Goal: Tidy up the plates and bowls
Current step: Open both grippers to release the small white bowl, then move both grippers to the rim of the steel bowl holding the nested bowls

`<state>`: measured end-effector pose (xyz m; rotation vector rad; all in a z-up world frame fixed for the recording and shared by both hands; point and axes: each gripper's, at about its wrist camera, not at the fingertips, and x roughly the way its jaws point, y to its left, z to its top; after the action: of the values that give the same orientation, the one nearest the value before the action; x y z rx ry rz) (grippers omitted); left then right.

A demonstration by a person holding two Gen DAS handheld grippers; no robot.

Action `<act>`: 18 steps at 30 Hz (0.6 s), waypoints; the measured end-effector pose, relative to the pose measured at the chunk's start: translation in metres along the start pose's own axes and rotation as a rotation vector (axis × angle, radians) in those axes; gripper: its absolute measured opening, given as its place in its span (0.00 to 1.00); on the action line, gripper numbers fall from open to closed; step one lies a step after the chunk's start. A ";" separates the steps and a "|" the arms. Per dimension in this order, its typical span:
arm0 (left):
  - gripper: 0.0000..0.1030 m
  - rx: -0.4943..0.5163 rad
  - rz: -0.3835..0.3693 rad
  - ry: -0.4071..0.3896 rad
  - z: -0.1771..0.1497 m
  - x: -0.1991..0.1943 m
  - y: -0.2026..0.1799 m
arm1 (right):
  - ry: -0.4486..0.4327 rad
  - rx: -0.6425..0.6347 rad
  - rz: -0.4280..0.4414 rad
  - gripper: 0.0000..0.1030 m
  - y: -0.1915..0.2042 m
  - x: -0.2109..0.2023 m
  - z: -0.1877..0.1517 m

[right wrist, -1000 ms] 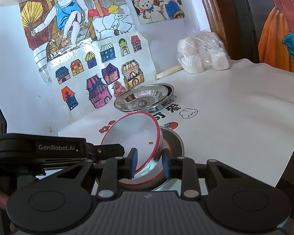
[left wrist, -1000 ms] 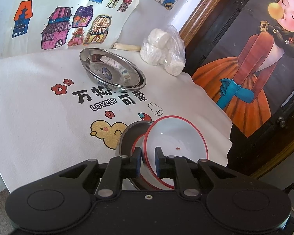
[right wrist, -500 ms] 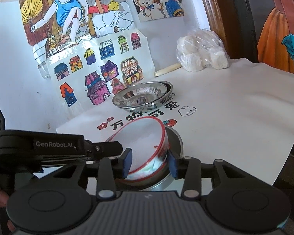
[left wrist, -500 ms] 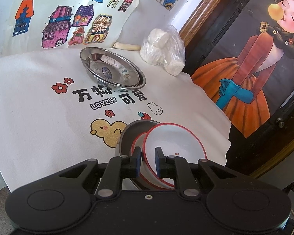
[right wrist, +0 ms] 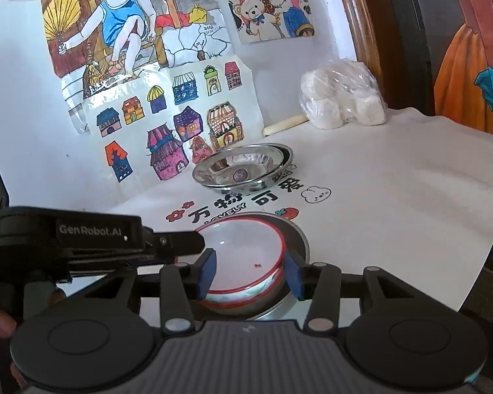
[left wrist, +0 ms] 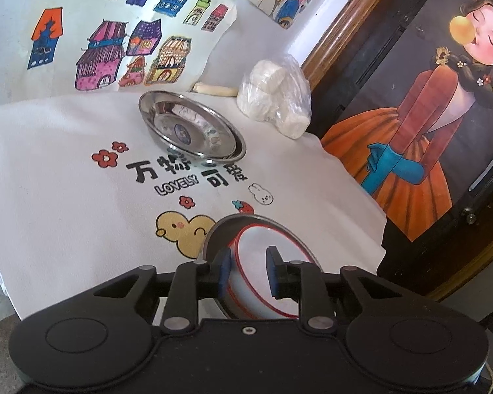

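Step in hand: letting go of the white bowl with a red rim, which now sits nested in another red-rimmed bowl inside a grey metal bowl at the near edge of the tablecloth.
Left gripper: its jaws have just been opening; the bowl's rim runs between them, and the pads look clear of it, so it is released.
Right gripper: its jaws have just been opening too; they stand either side of the bowl, apart from its wall, gripping nothing.
Bowl's place: directly ahead of both sets of fingertips, level, seated in the stack.
Steel plates: 2 or so shallow ones stacked, farther ahead of both grippers, well apart from the bowl stack.
Other things: a plastic bag of white rolls beyond the plates, to the right.
Progress, as I judge it: bowls gathered in 1 stack, plates in another; sorting looks nearly done.
Next move calls for: drawing both grippers straight back and up without catching the rim, since a snag could tip the stack off the near edge.
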<state>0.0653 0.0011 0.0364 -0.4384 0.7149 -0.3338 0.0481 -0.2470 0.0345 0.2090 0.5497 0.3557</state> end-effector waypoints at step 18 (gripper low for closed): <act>0.99 0.002 0.166 -0.079 0.024 -0.015 0.020 | -0.066 -0.057 -0.027 1.00 -0.027 -0.009 0.011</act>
<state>0.0741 0.0309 0.0512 -0.3851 0.6685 -0.1605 0.0542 -0.2763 0.0408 0.1577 0.4765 0.3369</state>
